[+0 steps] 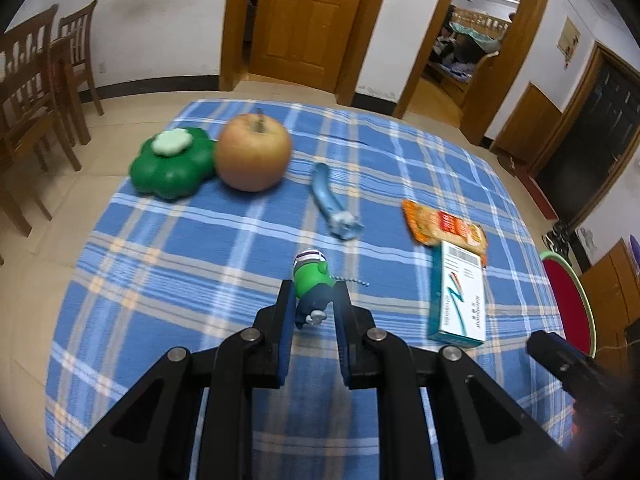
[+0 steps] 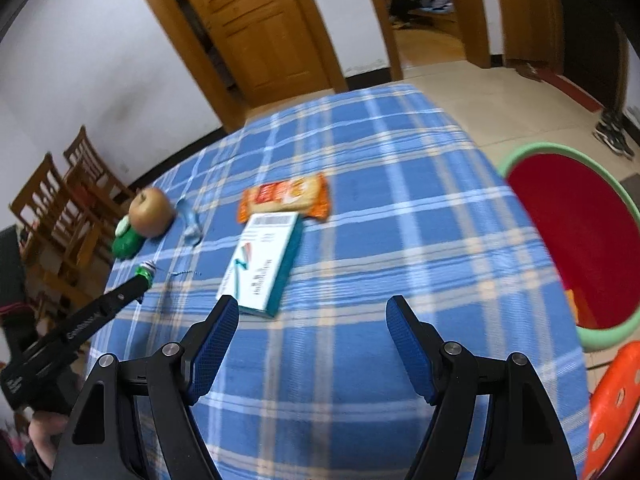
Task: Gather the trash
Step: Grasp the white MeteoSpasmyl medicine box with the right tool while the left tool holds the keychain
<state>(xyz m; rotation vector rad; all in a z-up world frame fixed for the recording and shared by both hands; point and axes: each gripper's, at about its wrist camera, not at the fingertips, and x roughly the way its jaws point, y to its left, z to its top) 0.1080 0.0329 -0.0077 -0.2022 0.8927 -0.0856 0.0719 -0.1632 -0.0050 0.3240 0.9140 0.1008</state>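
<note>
My left gripper (image 1: pixel 313 296) is shut on a small green toy figure (image 1: pixel 312 280) with a striped cap, held over the blue plaid tablecloth (image 1: pixel 200 248); it also shows in the right wrist view (image 2: pixel 145 274). A white and teal carton (image 1: pixel 460 296) lies to its right, with an orange snack wrapper (image 1: pixel 444 226) behind it. In the right wrist view the carton (image 2: pixel 262 264) and the wrapper (image 2: pixel 286 198) lie ahead of my right gripper (image 2: pixel 312 312), which is open and empty above the cloth. A red basin with a green rim (image 2: pixel 576 240) stands off the table's right edge.
An apple (image 1: pixel 253 152), a green flower-shaped toy (image 1: pixel 172 162) and a light blue plastic piece (image 1: pixel 334 206) lie at the back of the table. Wooden chairs (image 1: pixel 36 92) stand at the left. An orange stool (image 2: pixel 616 408) is near the basin.
</note>
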